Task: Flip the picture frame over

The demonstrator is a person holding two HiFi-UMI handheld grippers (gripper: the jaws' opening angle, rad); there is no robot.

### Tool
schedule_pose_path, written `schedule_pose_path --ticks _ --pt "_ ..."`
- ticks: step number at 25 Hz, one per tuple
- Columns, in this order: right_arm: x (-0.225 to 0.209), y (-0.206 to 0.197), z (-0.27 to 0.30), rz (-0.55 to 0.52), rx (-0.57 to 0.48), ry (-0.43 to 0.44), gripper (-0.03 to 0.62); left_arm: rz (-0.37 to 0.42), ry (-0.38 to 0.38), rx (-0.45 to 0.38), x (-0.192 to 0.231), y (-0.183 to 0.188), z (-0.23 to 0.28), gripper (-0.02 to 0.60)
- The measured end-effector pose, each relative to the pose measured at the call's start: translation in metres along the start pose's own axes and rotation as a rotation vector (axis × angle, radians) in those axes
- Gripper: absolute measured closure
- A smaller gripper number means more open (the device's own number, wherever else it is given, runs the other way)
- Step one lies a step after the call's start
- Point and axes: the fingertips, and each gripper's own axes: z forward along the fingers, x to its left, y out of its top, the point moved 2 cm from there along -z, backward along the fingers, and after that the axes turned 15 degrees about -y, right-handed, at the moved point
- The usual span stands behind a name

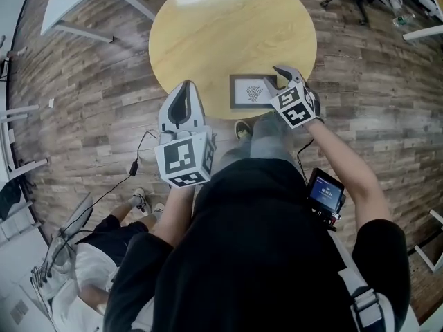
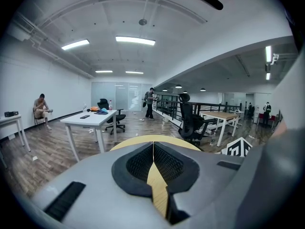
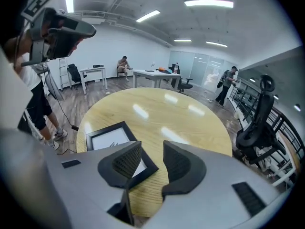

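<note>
- Right gripper (image 3: 147, 149): fingers (image 3: 180, 163) are spread, with a clear gap between the pads. Neither pad presses on anything.
- The frame (image 3: 107, 137) has one corner under the left-hand finger of the right gripper and reaching into the gap. Whether that finger touches the frame cannot be told.
- Left gripper (image 2: 153, 144): fingers (image 2: 138, 163) are pressed together at the tips. Nothing is between them.
- Frame position: it lies flat on the round table (image 1: 208, 33), picture side up. It is close to the table edge nearest the person.
- In the head view, the right gripper (image 1: 282, 75) sits over the right edge of the frame (image 1: 250, 92) and is tilted downward.
- In the head view, the left gripper (image 1: 183, 92) is held at the near rim of the table, left of the frame and apart from it.
- Both marker cubes face the head camera.
- A small screen (image 1: 325, 191) sits by the right forearm.
- Surroundings: wood-plank floor, a white desk (image 2: 90, 120) and a black office chair (image 3: 259, 123) stand beyond the table.
</note>
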Motion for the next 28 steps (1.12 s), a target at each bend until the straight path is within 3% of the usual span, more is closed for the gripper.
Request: schedule_pose_path --ticks 5,9,15,17,19,22,28 --pt "-0.009 0.018 -0.017 -0.043 -0.043 -0.023 0.459 0.014 -0.02 -0.032 -0.01 0.01 -0.002 0.558" --pt "-0.026 0.054 -0.045 -0.035 -0.147 -0.061 0.46 0.024 -0.034 -0.06 -0.016 0.022 -0.001 0.558" --pt "-0.057 0.117 -0.11 0.08 -0.362 -0.09 0.47 0.039 -0.06 -0.094 -0.039 0.044 0.005 0.558" --pt "-0.063 0.132 -0.133 0.126 -0.424 -0.06 0.549 0.044 -0.07 -0.103 -0.048 0.052 0.007 0.558" --pt "-0.067 0.141 -0.151 0.165 -0.472 -0.017 0.574 0.049 -0.081 -0.111 -0.056 0.058 0.011 0.558" --pt "-0.077 0.148 -0.17 0.193 -0.502 0.019 0.576 0.051 -0.092 -0.118 -0.068 0.068 0.016 0.558" --pt "-0.108 0.148 -0.194 0.262 -0.543 -0.006 0.576 0.055 -0.115 -0.132 -0.099 0.083 0.024 0.558"
